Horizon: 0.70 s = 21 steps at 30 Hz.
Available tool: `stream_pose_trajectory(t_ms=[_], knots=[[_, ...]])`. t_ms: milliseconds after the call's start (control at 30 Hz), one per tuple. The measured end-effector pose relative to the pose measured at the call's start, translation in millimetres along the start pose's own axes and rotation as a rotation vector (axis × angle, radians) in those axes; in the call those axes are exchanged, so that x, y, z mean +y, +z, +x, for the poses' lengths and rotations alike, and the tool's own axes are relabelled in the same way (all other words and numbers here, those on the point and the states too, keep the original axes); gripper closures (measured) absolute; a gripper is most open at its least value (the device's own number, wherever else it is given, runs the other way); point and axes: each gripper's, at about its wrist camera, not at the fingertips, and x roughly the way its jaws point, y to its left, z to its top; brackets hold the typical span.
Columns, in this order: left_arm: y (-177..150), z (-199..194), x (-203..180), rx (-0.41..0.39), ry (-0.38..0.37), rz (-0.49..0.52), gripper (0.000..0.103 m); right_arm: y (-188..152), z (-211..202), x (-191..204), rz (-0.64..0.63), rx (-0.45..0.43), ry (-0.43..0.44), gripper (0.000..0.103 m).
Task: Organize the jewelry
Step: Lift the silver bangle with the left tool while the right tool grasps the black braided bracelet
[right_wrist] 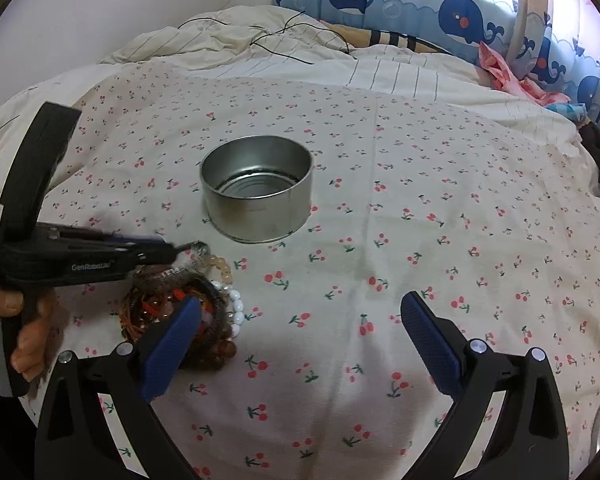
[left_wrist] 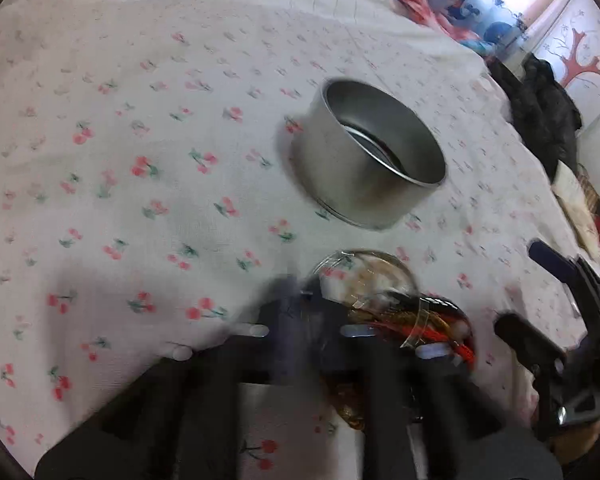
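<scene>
Left gripper [right_wrist: 188, 249]: I see it reaching in level from the left, tips together on a clear bangle [right_wrist: 198, 254] at the pile's far edge.
Right gripper [right_wrist: 300, 336]: I hold it low over the cloth, blue ribbed pads spread wide, gripping nothing.
Jewelry pile [right_wrist: 188, 304]: beaded bracelets, white, amber, brown, red cord; near the left pad.
Tin [right_wrist: 257, 188]: round, bare metal, open, beyond the pile.
Bedsheet [right_wrist: 420, 240]: cherry-print cotton.

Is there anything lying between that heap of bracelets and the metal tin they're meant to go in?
Nothing visible. Between the pile of bracelets and the round tin lies only bare cherry-print sheet. The tin is open on top and looks empty. The left gripper is already at the pile's far edge; the right gripper is open, off to the side.
</scene>
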Motion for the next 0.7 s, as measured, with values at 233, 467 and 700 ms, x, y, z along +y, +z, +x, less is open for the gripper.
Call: stream_pose_trajectory(t_ms=[233,467,700], knots=[[5.8,-36.4,19.5,-0.116,0.086,-0.025,0.099,5.4,2.0,-6.3,0.009,0.008,0.096,0.008],[6.1,-35.9,56.0,-0.088,0.138,-0.124,0.098,12.6,23.0,-6.4,0.036,0.086,0.367,0.035],[7.2,-26.7,58.5,-0.071,0.137,-0.129,0.097,15.9,46.5,-14.7,0.09,0.184,0.488,0.055]])
